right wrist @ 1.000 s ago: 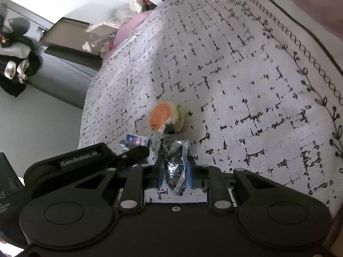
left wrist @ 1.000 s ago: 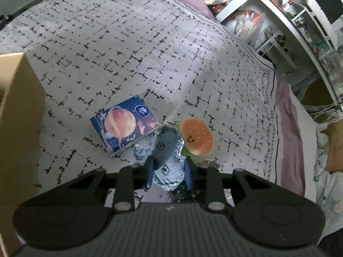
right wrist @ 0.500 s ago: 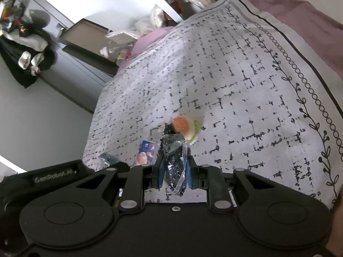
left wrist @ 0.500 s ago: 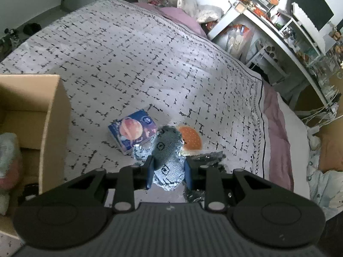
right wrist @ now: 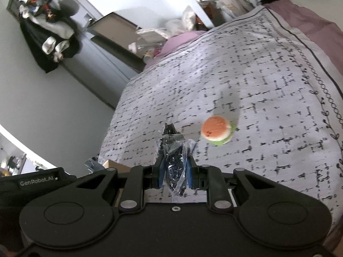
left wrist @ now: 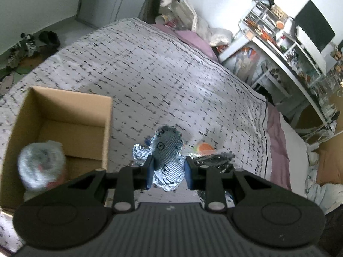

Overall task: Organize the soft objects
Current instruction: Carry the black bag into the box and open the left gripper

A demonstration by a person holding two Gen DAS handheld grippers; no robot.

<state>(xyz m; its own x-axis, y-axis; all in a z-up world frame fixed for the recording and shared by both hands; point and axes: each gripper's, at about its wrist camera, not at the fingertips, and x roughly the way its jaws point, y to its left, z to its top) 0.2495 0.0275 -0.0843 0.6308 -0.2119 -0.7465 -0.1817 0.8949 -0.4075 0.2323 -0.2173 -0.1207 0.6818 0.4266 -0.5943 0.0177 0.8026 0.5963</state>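
Gripping: left jaws on grey plush toy [left wrist: 168, 156]; right jaws on wrapped dark bundle [right wrist: 174, 169]

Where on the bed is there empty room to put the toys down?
The big stretch of bedspread between the cardboard box and the pink pillow is bare. So is the patch between the burger toy and the looped border. It's crowded inside the box, where a fuzzy ball sits.
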